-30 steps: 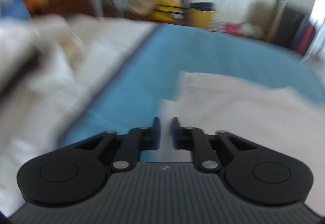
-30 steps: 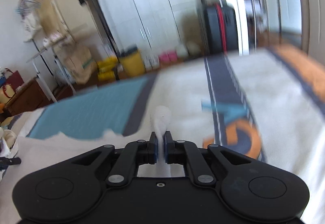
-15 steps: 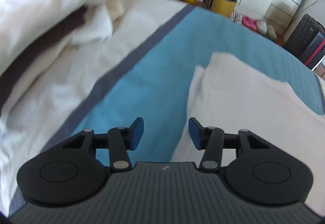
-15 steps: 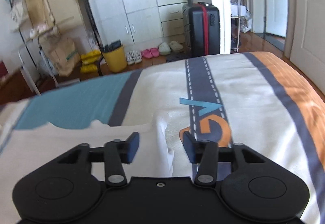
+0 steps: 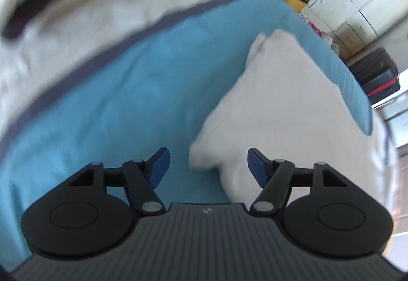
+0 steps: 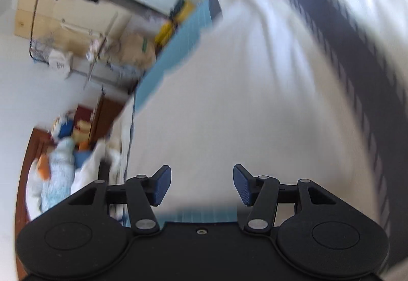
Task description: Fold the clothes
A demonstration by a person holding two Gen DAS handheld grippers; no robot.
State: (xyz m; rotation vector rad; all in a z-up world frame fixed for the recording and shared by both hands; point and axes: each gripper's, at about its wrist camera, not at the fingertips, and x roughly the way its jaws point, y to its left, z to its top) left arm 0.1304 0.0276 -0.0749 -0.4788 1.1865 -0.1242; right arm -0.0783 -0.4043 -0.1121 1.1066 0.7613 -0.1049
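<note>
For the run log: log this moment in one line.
task: fold clothes | left claw: open, empty | right claw: open, empty | white garment: lying on blue bedsheet, unheld

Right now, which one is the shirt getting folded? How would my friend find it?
Find the big bed cover's bright blue panel. On it lies a folded white cotton garment, just beyond the open left hand-held gripper. Unlike the rumpled cream bedding, it is neat and flat.
</note>
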